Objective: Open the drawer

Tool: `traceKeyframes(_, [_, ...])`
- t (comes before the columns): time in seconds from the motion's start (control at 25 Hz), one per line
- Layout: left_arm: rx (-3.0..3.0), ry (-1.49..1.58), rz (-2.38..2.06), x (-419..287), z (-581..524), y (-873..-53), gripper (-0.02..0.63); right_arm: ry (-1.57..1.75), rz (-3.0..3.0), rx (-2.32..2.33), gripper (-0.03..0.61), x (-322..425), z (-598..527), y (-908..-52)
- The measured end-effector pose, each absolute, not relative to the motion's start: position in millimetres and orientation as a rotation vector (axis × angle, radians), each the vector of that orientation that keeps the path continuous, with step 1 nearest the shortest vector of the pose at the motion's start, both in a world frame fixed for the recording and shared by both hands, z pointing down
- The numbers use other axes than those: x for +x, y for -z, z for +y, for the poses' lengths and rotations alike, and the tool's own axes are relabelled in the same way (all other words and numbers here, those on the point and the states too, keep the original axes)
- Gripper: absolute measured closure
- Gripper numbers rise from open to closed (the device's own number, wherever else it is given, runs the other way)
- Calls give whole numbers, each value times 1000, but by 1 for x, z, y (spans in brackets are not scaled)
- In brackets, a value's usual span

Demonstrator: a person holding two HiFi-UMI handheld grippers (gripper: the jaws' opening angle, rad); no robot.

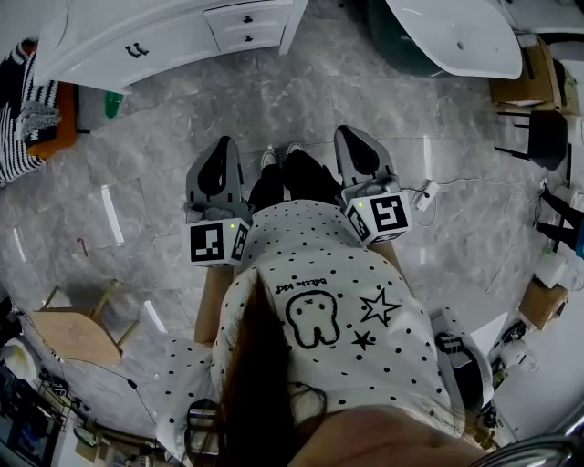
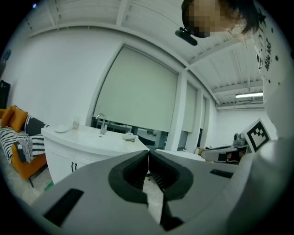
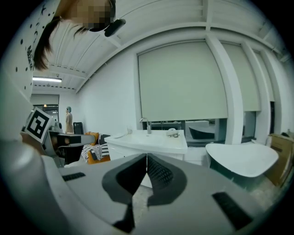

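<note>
A white vanity cabinet (image 1: 128, 41) stands at the far left across the grey marble floor. Two small drawers (image 1: 245, 27) with black knobs are stacked at its right end, both closed. My left gripper (image 1: 222, 144) and right gripper (image 1: 352, 132) are held side by side in front of the person's body, well short of the cabinet, and both point toward it. The left gripper (image 2: 148, 152) has its jaws together with nothing between them, and the vanity (image 2: 82, 149) lies beyond. The right gripper (image 3: 146, 156) is likewise shut and empty, facing the vanity (image 3: 154, 141).
A white bathtub (image 1: 461, 35) stands at the far right. An orange sofa with striped cushions (image 1: 35, 109) sits left of the vanity. A wooden chair (image 1: 78, 333) is at the near left, with a black chair (image 1: 540, 137) and cardboard boxes (image 1: 525, 82) on the right. A cable and plug (image 1: 426, 193) lie on the floor.
</note>
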State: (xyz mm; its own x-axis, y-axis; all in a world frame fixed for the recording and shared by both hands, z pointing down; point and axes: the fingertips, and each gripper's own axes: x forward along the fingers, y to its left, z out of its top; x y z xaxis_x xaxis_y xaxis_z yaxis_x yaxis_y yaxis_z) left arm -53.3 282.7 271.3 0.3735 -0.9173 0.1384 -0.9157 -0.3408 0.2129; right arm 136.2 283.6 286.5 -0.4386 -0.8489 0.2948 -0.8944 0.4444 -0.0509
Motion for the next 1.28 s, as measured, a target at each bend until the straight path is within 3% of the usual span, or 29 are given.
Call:
traceKeyframes(0.52, [2276,-9,-1714,-72,185,-280,607,-308,-2504,1407,565,118,170,-293])
traceKeyframes(1.28, [2264,51,-1796,-9,72,-271,607,-291,-2532,1382,565,190,56,-297])
